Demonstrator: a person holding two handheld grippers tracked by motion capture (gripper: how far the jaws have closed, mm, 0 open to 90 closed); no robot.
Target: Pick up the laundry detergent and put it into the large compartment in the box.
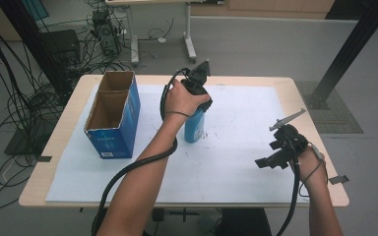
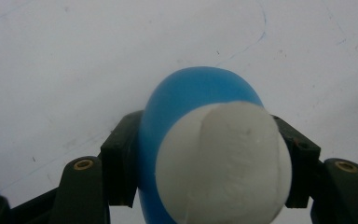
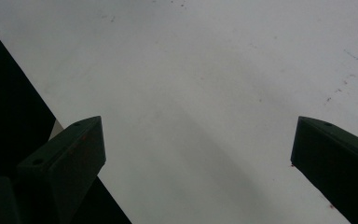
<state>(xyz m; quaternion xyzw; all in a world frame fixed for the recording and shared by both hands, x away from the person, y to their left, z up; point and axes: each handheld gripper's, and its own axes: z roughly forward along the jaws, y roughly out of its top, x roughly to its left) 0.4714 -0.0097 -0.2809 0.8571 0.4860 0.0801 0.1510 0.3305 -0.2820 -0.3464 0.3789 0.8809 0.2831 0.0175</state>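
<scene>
A blue bottle [image 1: 195, 125] with a white cap stands upright on the white sheet [image 1: 236, 142] near the table's middle. My left gripper [image 1: 200, 101] comes down over its top, shut on the bottle. In the left gripper view the white cap [image 2: 223, 163] and blue shoulder [image 2: 186, 93] sit squeezed between both black pads [image 2: 121, 158]. My right gripper [image 1: 270, 157] hovers over the sheet at the right, its jaws wide apart. The right gripper view has bare white sheet between that open right gripper [image 3: 198, 140].
An open blue cardboard box [image 1: 112, 115] with two compartments stands at the table's left, beside the bottle. Cables trail from both grippers toward the table's near edge. Beyond the table lie floor cables, equipment and a black frame post [image 1: 349, 49].
</scene>
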